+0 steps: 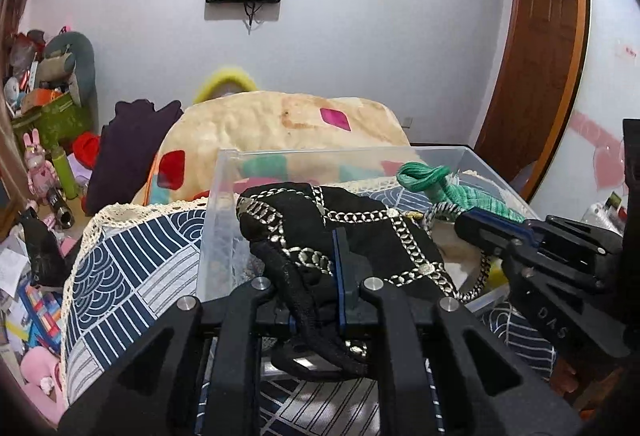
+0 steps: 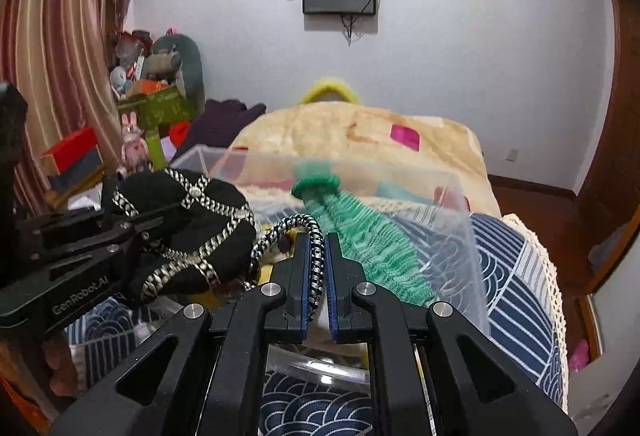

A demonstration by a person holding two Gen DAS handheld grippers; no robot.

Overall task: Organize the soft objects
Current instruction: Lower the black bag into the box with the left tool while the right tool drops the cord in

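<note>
Where clamped, cord [image 2: 316, 268] between fingers [image 2: 302, 276].

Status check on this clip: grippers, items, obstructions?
Left gripper shut on black chain-print cloth. Right gripper shut on braided cord. Both over clear bin; no visible obstruction.

black grippers [image 2: 317, 272] w/ blue pads [image 2: 305, 276] (silver screws [image 2: 271, 289]).

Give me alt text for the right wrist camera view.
The right gripper is shut on a black-and-white braided cord above a clear plastic bin holding a green knit piece. At left, the left gripper holds a black chain-print cloth.
</note>
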